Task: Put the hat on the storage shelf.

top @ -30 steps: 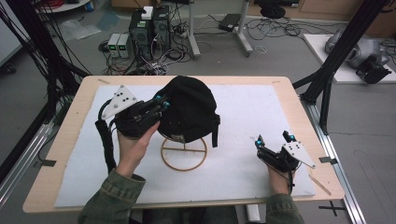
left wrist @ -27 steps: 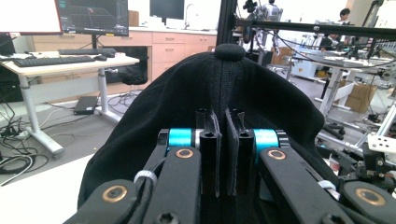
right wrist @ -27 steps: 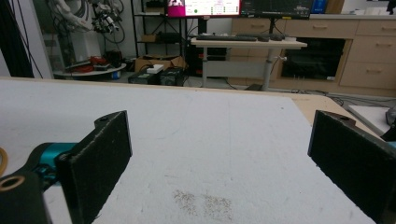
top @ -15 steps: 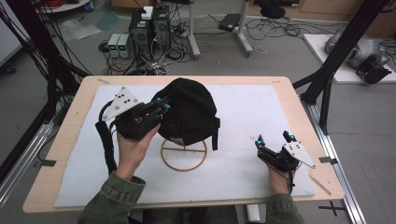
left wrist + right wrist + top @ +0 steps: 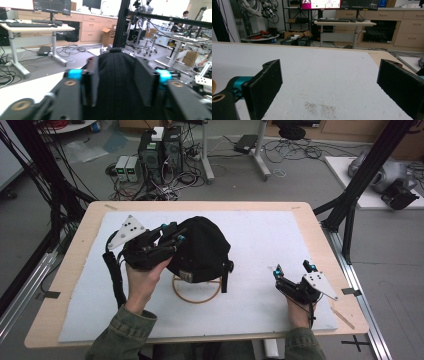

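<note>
A black cap point(image 5: 202, 247) sits on a stand with a wooden ring base point(image 5: 196, 292) in the middle of the white mat. My left gripper point(image 5: 172, 236) is at the cap's left side. Its jaws have just been opening. In the left gripper view the cap's crown point(image 5: 117, 82) bulges between the two parted pads point(image 5: 146, 82), which no longer pinch the fabric. My right gripper point(image 5: 291, 268) rests low on the mat at the right, well away from the cap. Its jaws stand wide open in the right gripper view point(image 5: 329, 75) with nothing between them.
The white mat point(image 5: 270, 235) covers a wooden table point(image 5: 330, 255). Black frame posts point(image 5: 350, 205) rise at the table's right and left sides. Computers and cables point(image 5: 160, 155) lie on the floor beyond the far edge.
The left gripper's jaws have spread apart on the cap's side. Both hands and the cap stay where they were.
</note>
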Demonstrator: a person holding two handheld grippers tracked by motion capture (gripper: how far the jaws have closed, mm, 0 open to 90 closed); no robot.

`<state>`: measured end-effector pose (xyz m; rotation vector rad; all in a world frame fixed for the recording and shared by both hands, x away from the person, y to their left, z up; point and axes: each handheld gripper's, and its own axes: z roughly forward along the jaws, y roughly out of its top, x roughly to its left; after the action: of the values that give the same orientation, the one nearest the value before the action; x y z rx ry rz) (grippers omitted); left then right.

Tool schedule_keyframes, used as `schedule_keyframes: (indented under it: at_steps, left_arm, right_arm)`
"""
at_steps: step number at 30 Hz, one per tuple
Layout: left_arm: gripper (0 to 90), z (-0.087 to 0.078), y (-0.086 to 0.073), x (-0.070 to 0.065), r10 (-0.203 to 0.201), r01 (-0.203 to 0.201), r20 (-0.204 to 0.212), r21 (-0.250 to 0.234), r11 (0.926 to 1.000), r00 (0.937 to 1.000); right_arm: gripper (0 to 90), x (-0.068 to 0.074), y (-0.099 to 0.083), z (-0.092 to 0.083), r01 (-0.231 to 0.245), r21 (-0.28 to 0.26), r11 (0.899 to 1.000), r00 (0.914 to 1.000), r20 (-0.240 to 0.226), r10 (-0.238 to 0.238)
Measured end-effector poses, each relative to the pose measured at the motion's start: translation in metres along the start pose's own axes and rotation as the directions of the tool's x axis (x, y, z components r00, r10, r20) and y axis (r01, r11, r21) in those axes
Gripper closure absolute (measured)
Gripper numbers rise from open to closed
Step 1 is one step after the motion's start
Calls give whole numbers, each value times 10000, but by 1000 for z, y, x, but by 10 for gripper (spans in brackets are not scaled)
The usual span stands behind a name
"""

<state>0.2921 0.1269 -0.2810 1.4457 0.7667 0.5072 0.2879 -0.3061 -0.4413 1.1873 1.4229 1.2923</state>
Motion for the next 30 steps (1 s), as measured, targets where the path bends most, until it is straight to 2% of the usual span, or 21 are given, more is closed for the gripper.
schedule_keyframes:
  at_steps: [4,12,17,20,28,30]
  left_arm:
    - [359,0,0,0,228,-228,-248,12,9997,9994]
    - [203,-1,0,0,353,-355,-528,-36,9994,9980]
    - [174,-3,1,1,457,-462,-742,-44,9989,9962]
    - [150,-6,1,2,389,-401,-782,-138,9991,9962]
    - [139,-17,-2,11,249,-301,-1269,-393,9988,9916]
    - [139,-20,-3,14,201,-254,-1186,-434,9987,9927]
  right_arm:
    - [53,0,0,0,-4,20,10000,10000,11,4]
    - [53,0,0,0,-9,5,10000,10000,2,9]
    - [53,0,0,0,43,-31,10000,10000,33,-43]
    - [53,0,0,0,6,3,10000,10000,8,-6]
    - [53,0,0,0,24,-35,10000,10000,17,-24]
    - [53,1,0,0,6,-1,10000,10000,14,-6]
